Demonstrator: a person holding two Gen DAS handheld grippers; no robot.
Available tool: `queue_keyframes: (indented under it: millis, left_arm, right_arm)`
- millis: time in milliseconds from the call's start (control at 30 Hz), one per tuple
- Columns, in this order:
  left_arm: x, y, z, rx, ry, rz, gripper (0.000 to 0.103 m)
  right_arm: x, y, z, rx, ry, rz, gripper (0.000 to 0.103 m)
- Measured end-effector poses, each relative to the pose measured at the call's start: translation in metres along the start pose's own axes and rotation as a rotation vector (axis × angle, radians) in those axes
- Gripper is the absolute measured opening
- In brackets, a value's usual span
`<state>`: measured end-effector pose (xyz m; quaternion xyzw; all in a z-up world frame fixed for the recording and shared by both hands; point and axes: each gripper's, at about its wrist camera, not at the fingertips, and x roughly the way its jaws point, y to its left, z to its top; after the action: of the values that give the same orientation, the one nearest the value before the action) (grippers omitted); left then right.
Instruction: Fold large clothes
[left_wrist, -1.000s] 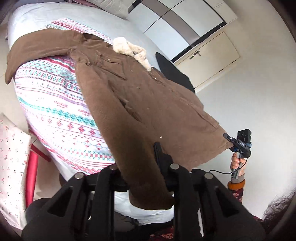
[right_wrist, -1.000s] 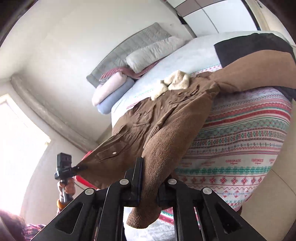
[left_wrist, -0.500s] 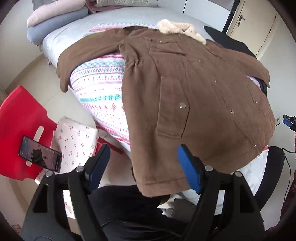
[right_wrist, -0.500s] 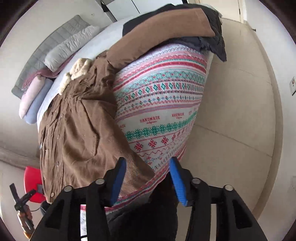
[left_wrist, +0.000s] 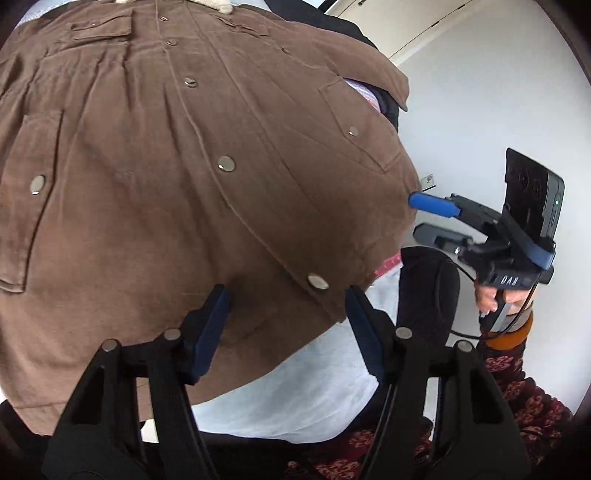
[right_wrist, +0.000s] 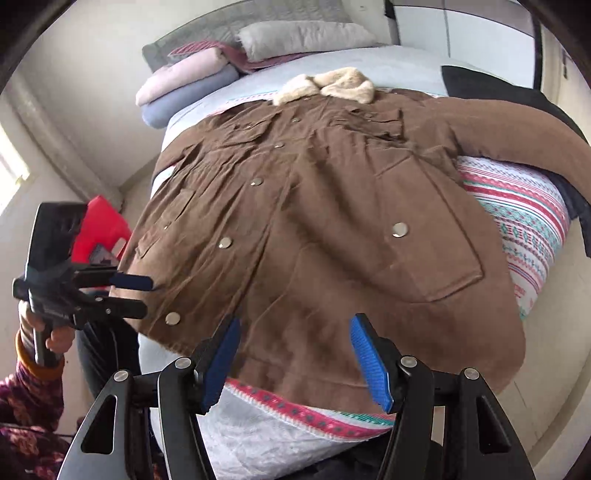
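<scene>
A bedroom in a home

A bed (right_wrist: 388, 62) is seen against the far wall, with a grey padded headboard (right_wrist: 236, 26), a grey pillow (right_wrist: 303, 37) and folded blankets (right_wrist: 184, 85) stacked at its head. A patterned knit throw (right_wrist: 524, 225) is spread over the mattress, and a brown coat (right_wrist: 314, 221) with a fleece collar (right_wrist: 328, 88) is laid out on it. Wardrobe doors (right_wrist: 461, 33) are visible behind the bed, and a red chair (right_wrist: 103, 225) is placed beside it.
</scene>
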<state>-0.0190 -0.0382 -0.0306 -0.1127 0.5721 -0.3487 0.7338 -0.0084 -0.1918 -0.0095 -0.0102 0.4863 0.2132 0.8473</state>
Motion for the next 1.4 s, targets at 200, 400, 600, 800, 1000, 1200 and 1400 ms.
queue_keyframes:
  millis: [200, 400, 600, 800, 1000, 1200, 1400]
  left_arm:
    - [0.019, -0.006, 0.006, -0.055, 0.004, -0.073, 0.023]
    - [-0.009, -0.005, 0.008, -0.102, -0.124, -0.109, 0.005]
    - [-0.037, -0.002, 0.01, -0.149, -0.208, -0.202, 0.004]
    - [-0.059, 0.004, 0.011, -0.198, -0.284, -0.297, 0.004]
    - [-0.062, -0.005, 0.019, -0.192, -0.304, -0.274, 0.004]
    - [-0.051, -0.011, 0.021, -0.173, -0.295, -0.24, 0.004]
    - [-0.055, -0.015, 0.017, -0.149, -0.309, -0.204, 0.004]
  right_arm:
    - [0.01, 0.043, -0.027, -0.189, 0.02, 0.017, 0.063]
    - [0.023, 0.053, -0.037, -0.265, 0.027, -0.059, 0.063]
    - [0.032, 0.059, -0.029, -0.299, -0.02, -0.123, 0.063]
    - [0.024, 0.075, -0.018, -0.379, -0.12, -0.214, 0.014]
    - [-0.002, 0.059, -0.003, -0.22, -0.15, -0.047, 0.021]
    - [-0.001, 0.093, -0.017, -0.281, -0.156, 0.021, 0.068]
    - [0.031, 0.114, -0.005, -0.261, -0.182, -0.062, 0.069]
